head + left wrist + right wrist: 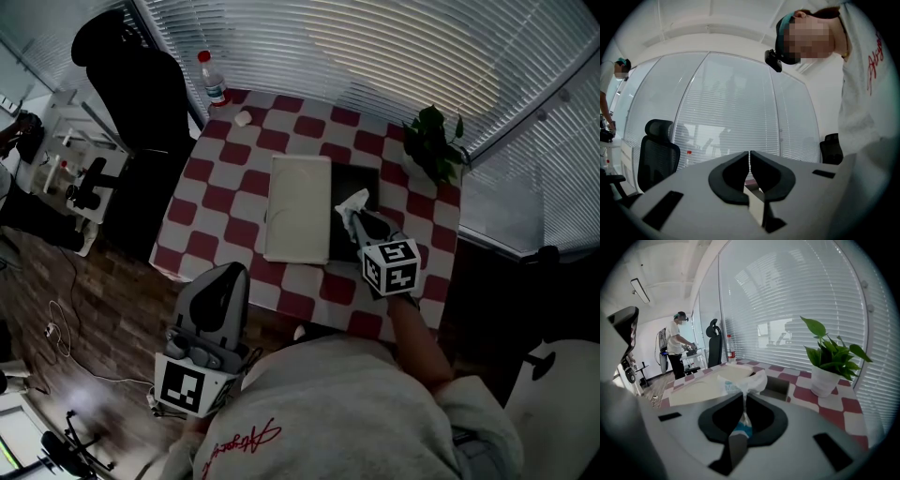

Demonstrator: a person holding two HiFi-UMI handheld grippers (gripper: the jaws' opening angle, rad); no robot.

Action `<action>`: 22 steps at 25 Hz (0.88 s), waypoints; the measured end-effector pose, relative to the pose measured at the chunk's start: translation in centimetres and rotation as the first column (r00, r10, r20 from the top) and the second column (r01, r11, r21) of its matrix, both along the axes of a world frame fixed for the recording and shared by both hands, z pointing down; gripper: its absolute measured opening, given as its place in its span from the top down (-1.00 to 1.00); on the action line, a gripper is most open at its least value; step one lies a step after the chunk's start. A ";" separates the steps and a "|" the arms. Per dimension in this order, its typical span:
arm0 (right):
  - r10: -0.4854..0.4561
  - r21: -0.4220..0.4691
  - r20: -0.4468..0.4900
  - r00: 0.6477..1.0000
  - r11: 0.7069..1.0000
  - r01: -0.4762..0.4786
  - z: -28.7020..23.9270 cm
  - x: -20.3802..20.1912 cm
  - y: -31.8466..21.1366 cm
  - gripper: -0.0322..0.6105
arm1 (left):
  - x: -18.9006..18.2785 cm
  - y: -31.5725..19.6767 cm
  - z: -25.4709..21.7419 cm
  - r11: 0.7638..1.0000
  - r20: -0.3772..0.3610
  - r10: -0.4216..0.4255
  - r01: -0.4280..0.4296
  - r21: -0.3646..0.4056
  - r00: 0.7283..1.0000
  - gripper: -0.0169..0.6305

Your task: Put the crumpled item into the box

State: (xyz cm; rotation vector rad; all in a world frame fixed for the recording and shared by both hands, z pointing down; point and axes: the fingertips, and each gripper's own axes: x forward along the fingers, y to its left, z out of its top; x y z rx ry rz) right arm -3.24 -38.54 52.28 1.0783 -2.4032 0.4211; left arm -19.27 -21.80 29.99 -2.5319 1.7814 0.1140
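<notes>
Cloth [216, 178] in red and white checks covers the table. Near the middle lies a flat white lid [300, 208], and right against it at 3 o'clock sits the dark box [366, 180], open on top. The right gripper [360, 223] comes in from 5 o'clock with its jaws pinched tight on the crumpled item [353, 202], a scrunched white film with a bit of blue print. The film's loose end puffs out past the jaw tips, over the box. I cannot tell whether it touches the bottom.

The left gripper [229, 272] is held low, off the table's near edge at 7 o'clock and well apart from the box. Its jaws are closed against each other with nothing between them, and they point up toward the window blinds.

A plant [433, 141] in a white pot stands at the table's 1 o'clock corner. A bottle [214, 78] with a red cap stands at the 11 o'clock corner, and a black chair [141, 84] is just beside that corner.
</notes>
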 end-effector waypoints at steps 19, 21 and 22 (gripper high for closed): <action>-0.019 -0.074 -0.121 0.993 0.997 0.010 1.8 -0.3 -0.3 0.80 | -0.9 1.5 -0.1 1.000 -0.010 -0.012 0.012 -0.013 1.000 0.87; -0.019 -0.083 -0.133 0.991 0.997 0.008 2.0 -0.3 -0.3 0.80 | -0.9 1.7 0.2 0.999 -0.015 -0.008 0.008 -0.031 1.000 0.87; -0.022 -0.086 -0.137 0.990 0.996 0.010 2.0 -0.3 -0.3 0.80 | -0.9 1.8 0.2 1.000 -0.015 -0.008 0.008 -0.028 1.000 0.87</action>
